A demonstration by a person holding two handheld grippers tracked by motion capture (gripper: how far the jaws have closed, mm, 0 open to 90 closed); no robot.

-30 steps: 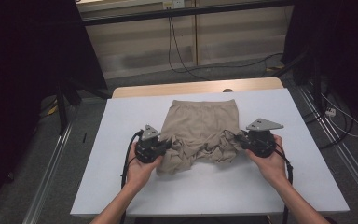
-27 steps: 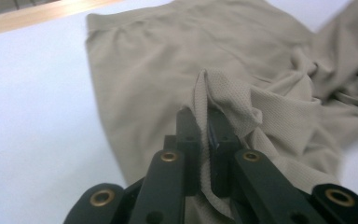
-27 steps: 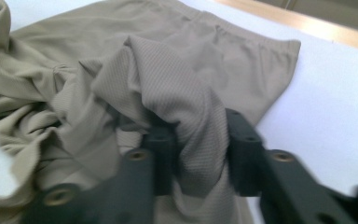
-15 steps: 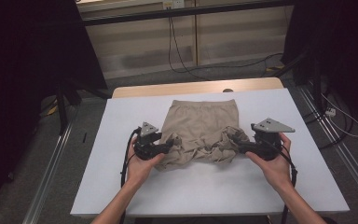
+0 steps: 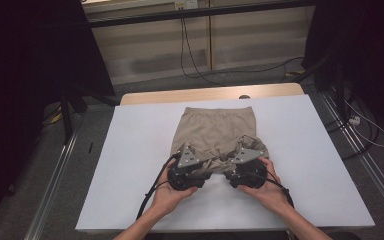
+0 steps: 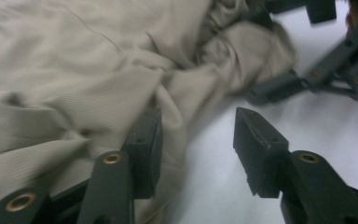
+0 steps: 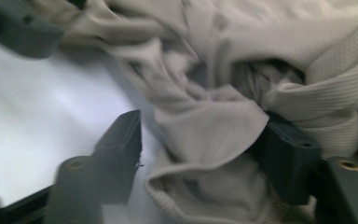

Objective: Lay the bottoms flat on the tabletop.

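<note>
white table, beige shorts bunched, grey floor, dark curtains

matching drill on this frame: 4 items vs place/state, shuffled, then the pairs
1 left tongs
2 right tongs
3 beige shorts
4 white table cover

a lies under the garment
b open, bunched fabric between its jaws
c waistband at the far side, near end crumpled
d open, one jaw on fabric, the other over bare cover

Pairs: 1-d, 2-b, 3-c, 4-a
</note>
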